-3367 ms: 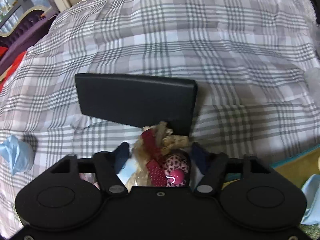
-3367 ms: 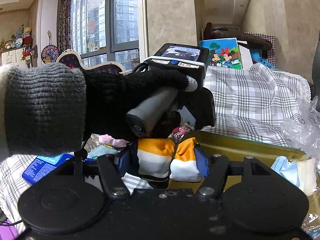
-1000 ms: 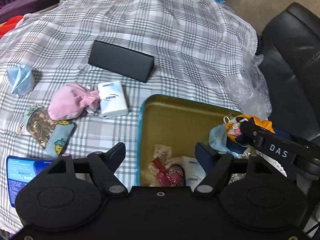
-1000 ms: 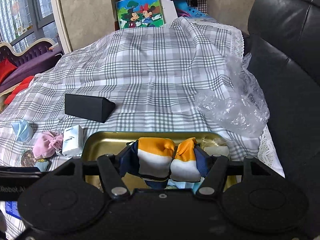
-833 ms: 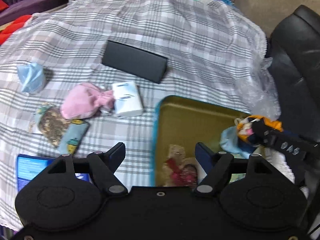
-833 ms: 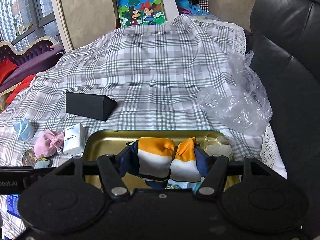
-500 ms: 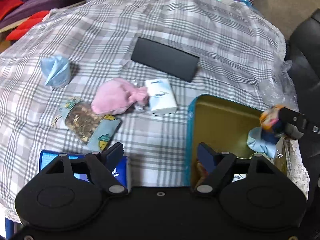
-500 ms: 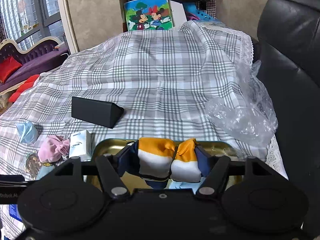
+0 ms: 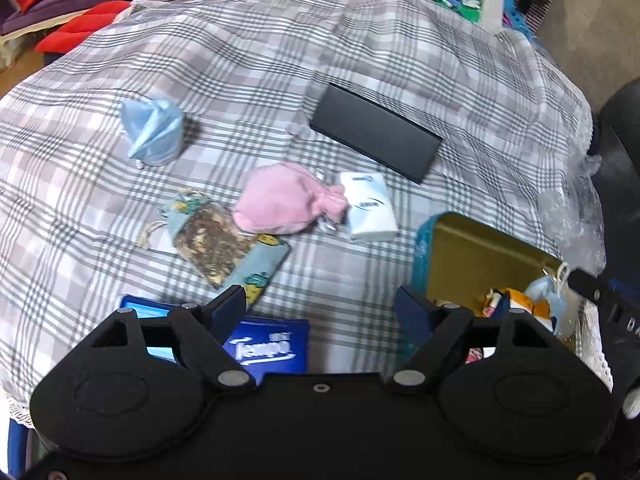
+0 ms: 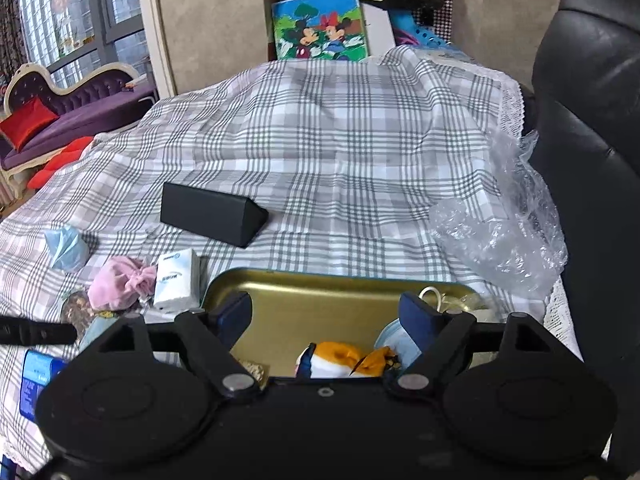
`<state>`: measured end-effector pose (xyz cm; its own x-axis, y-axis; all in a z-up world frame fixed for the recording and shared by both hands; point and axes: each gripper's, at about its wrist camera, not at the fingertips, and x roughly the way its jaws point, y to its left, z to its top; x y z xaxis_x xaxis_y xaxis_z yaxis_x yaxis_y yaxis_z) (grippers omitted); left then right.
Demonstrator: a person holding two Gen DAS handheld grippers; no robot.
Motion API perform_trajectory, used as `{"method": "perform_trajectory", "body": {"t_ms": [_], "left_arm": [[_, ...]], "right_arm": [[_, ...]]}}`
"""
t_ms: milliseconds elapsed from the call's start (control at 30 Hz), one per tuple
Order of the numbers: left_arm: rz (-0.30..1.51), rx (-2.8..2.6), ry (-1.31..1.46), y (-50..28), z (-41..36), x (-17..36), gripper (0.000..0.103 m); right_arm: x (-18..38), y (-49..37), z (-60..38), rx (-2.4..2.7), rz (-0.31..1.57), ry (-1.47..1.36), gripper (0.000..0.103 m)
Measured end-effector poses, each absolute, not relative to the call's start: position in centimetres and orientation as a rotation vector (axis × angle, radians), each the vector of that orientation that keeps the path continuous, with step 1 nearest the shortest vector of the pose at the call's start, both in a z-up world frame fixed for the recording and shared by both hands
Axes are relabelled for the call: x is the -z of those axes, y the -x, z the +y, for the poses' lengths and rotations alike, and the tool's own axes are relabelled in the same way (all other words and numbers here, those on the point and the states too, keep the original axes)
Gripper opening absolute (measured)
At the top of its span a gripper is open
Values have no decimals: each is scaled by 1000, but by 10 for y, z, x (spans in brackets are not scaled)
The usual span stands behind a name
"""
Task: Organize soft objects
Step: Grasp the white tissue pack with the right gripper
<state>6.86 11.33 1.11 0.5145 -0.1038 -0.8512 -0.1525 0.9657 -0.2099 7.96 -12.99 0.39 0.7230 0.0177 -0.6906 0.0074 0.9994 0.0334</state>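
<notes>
My right gripper (image 10: 326, 312) hangs over the gold tray (image 10: 320, 292) with its jaws opening. The orange, white and blue soft toy (image 10: 340, 356) lies loose in the tray below them, and neither pad touches it. Beside the toy lies a light blue cloth piece (image 10: 394, 336). My left gripper (image 9: 320, 308) is open over the checked cloth, left of the tray (image 9: 480, 256), with nothing between its fingers. A pink pouch (image 9: 280, 200), a patterned pouch (image 9: 216, 240) and a light blue bundle (image 9: 154, 132) lie ahead of it.
A white tissue pack (image 9: 368, 204) lies against the pink pouch, and a black triangular case (image 9: 376, 140) sits behind it. A blue Tempo pack (image 9: 268, 346) is under the left gripper. Crumpled bubble wrap (image 10: 500, 240) and a black chair (image 10: 592, 120) stand at the right.
My right gripper has let go of the orange toy, which dropped into the tray. My left gripper has moved left, away from the tray and over the loose pouches.
</notes>
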Motion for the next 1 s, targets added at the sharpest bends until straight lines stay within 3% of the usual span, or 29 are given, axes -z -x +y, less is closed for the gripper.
{"method": "perform_trajectory", "body": {"t_ms": [567, 1000], "left_arm": [[1023, -210, 390, -57, 197, 4, 78], [1024, -275, 461, -55, 225, 14, 78]], "right_arm": [[14, -90, -58, -141, 812, 74, 80], [31, -154, 30, -254, 889, 179, 80]]}}
